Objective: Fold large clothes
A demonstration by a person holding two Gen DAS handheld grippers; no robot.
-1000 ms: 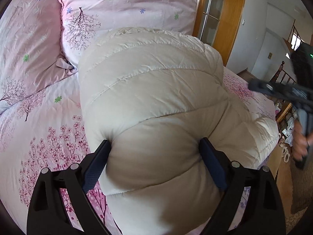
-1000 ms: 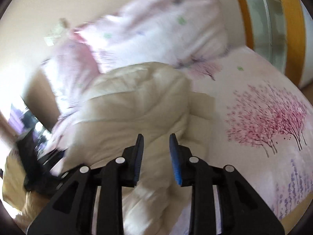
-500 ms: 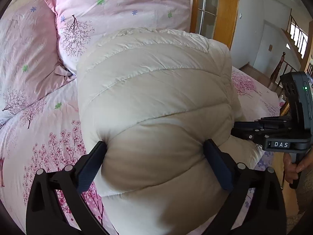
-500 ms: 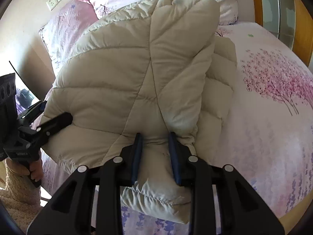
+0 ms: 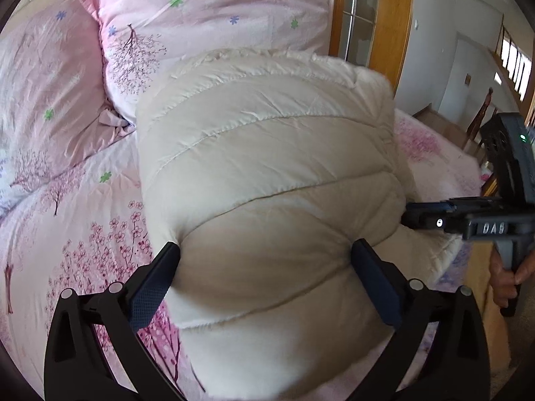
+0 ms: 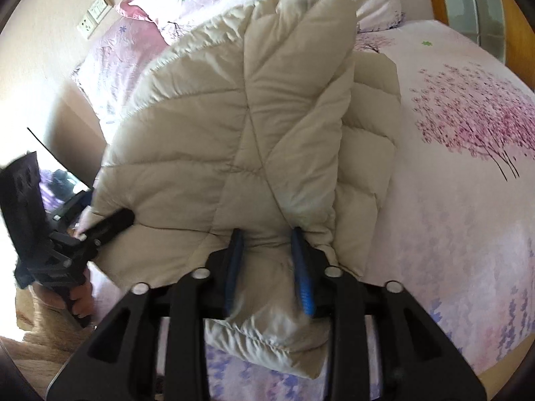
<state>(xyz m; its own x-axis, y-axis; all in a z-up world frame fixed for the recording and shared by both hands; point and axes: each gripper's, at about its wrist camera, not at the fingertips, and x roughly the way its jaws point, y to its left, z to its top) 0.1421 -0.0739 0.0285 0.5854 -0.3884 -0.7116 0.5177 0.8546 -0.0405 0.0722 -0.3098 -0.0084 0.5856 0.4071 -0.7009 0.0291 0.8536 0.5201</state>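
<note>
A cream quilted puffer jacket [image 5: 267,167] lies folded into a thick bundle on the pink floral bed [image 5: 83,217]. My left gripper [image 5: 265,254] stands very wide. The bundle's near end bulges between its fingers, and both pads dent it. In the right wrist view one left finger [image 6: 113,222] digs into the jacket [image 6: 234,117] at its left edge. My right gripper [image 6: 266,234] straddles a fold at the jacket's near edge. Its jaws are opening and the fabric lies slack between the blue pads. From the left wrist view, the right gripper [image 5: 413,215] touches the bundle's right side.
Two pink floral pillows [image 5: 200,10] [image 5: 40,83] lie behind the jacket at the head of the bed. A wooden door frame [image 5: 391,16] stands beyond on the right. A hand [image 5: 508,277] grips the right tool's handle beside the bed's edge. A wall socket [image 6: 95,13] sits above the pillows.
The right gripper swung in, sank to the jacket's near edge and took a fold between its pads, which have now spread. The left fingers spread a little wider around the bundle.
</note>
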